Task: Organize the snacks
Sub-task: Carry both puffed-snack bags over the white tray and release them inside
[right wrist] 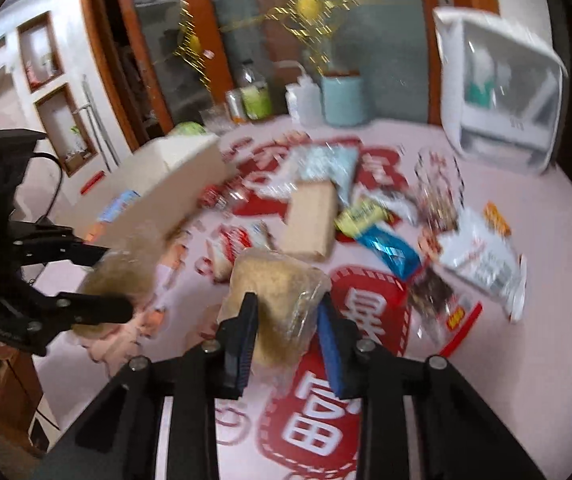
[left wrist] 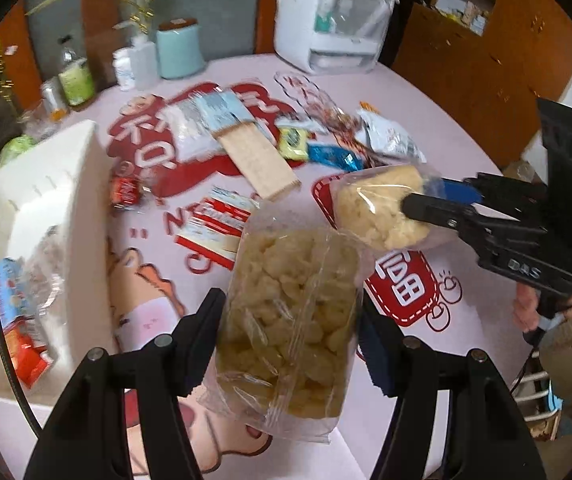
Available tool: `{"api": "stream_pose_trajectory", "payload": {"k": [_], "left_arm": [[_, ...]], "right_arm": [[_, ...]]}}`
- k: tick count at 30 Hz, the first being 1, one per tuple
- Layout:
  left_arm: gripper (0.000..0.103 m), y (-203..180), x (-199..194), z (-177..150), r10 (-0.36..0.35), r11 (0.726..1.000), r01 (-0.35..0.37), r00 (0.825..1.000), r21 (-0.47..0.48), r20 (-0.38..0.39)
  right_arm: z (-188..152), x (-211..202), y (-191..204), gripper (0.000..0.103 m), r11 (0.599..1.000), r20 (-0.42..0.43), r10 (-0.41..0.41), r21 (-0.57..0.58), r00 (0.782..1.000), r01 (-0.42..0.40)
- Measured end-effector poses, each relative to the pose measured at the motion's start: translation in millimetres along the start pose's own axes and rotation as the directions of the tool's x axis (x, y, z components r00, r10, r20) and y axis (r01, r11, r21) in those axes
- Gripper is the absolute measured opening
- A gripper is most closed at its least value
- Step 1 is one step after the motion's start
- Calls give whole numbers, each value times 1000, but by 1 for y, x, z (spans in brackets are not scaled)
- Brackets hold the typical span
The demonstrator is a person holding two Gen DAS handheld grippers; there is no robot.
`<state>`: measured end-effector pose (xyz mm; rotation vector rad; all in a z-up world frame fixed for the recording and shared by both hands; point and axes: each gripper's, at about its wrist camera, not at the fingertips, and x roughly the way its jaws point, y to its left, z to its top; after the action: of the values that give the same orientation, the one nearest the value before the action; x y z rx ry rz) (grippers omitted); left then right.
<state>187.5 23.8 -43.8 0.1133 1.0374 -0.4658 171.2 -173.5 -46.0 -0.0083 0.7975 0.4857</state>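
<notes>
Bench [left wrist: 465,152] centre is obstructed by a loose scatter of snack packets [left wrist: 246,152], several overlapping, with only narrow strips of printed cloth between them. The white box [left wrist: 46,208] stands along the left side, its tall wall blocking sideways entry there. The far edge is lined with bottles [left wrist: 74,76], a blue canister [left wrist: 180,50] and a white appliance [left wrist: 325,20]. Bare cloth lies on the near right of the bench, wide enough for a tool to pass. Both tools hang above the bench, each with a clear bag of puffs in its jaws; these bags [left wrist: 289,320] [right wrist: 282,300] hang near each other over the near centre.
</notes>
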Motion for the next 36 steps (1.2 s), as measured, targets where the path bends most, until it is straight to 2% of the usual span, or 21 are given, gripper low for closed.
{"api": "stream_pose_trajectory", "payload": {"k": [4,8,13,17,18,21,26,31,36], "left_arm": [[63,18,-39,1,44,999,-42,997,-33,67],[63,43,-81,3,103,993,-93,985,-74,137],[63,85,-125,4,209,971,-177,956,-162,206],[63,125,-150,3,281,942,-219,930,-256,238],[63,139,-155,3,302,930,-228,922,-289,243],[62,169,-161,0,327,907,-232,914,-351,241],[62,208,-148,-4,376,874,-269,901,-404,214],[62,247,-121,-9,372,836,-263,917,-481,145],[62,273,-93,-17,357,806,-263,931,-530,80]], "right_arm": [[22,-20,33,29,998,60,31,-52,998,-28],[44,-34,69,29,993,123,53,-109,991,-39],[76,-42,117,29,985,198,87,-164,976,-55],[102,-28,149,29,981,222,98,-185,970,-57],[109,-21,157,29,981,219,103,-186,970,-62],[125,5,177,29,978,204,104,-196,973,-64],[135,50,203,29,976,139,122,-196,983,-93],[135,99,226,29,977,47,144,-168,988,-134],[115,139,242,30,971,-62,148,-178,987,-157]]}}
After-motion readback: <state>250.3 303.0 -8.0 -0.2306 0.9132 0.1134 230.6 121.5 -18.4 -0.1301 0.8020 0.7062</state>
